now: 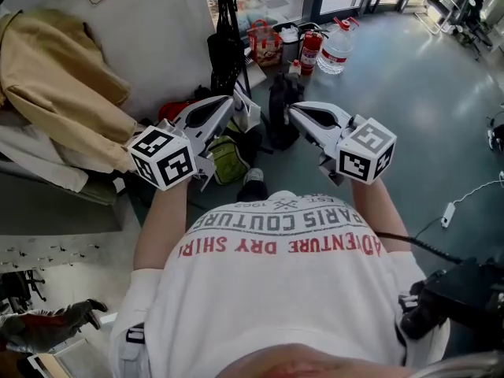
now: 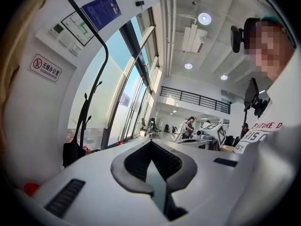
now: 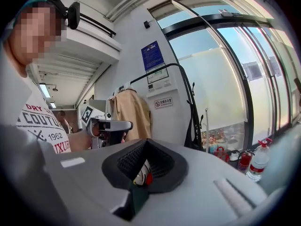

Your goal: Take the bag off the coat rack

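The black coat rack [image 1: 227,22] stands against the white wall ahead of me, with a black bag [image 1: 226,63] hanging on it. In the left gripper view the bag [image 2: 73,152] hangs low on the rack's curved pole [image 2: 96,74]. The right gripper view shows the bag [image 3: 193,132] under the rack's hook. My left gripper [image 1: 236,101] [image 2: 151,142] and right gripper [image 1: 293,110] [image 3: 146,141] are held side by side in front of my chest, well short of the rack. Both are shut and hold nothing.
A beige coat [image 1: 55,85] hangs at the left. On the floor by the rack lie a green bag [image 1: 228,160], a black backpack [image 1: 283,109], a red basket [image 1: 265,42], a fire extinguisher [image 1: 311,50] and a water bottle [image 1: 337,46]. A cable with a plug [image 1: 449,211] runs at the right.
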### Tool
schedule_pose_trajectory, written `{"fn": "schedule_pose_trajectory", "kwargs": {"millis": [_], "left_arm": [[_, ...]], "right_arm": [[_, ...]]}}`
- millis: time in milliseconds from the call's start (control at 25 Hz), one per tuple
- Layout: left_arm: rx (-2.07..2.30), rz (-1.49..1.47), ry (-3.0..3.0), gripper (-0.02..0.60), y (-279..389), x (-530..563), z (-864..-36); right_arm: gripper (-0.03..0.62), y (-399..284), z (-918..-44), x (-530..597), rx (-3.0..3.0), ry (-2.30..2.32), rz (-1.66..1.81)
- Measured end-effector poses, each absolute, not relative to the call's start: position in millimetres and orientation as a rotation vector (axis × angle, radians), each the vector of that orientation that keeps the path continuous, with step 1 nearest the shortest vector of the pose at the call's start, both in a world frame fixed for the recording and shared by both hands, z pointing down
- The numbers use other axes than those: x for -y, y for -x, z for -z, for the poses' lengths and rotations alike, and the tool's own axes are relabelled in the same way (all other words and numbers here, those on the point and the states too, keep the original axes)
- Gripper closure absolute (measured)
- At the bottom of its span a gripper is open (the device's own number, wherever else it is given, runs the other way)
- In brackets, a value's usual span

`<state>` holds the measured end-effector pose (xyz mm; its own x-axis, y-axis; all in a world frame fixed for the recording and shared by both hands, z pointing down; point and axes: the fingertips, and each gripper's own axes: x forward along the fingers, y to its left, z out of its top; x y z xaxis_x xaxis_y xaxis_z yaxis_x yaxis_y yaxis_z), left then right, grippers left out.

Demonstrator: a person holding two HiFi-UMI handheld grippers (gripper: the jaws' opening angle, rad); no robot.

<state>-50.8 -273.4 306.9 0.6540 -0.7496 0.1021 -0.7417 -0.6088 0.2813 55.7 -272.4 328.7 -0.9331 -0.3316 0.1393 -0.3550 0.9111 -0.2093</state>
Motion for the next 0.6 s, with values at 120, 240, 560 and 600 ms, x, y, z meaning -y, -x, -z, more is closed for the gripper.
{"fn": "schedule_pose_trajectory", "kwargs": {"millis": [120,240,560,600], "left_arm": [[1.180,0.012,-2.577,0.580,69.6,328.9,-311.1],[1.139,0.005,-2.593,0.580,85.4,379.2,-317.9],[1.118,-0.055,-2.594,0.580,140.2,483.7,-326.7],[1.134,-0.054,-2.584,0.580,147.3,495.0,-327.8]], "right_arm": [[0.594,-36.6,-322.4,325.7,2.946,-0.588,-0.375],[0.594,-14.9,-328.4,379.6,2.923,-0.622,-0.407],[0.594,38.4,-339.7,488.3,2.898,-0.647,-0.460],[0.594,41.7,-341.5,498.3,2.893,-0.652,-0.465]]}}
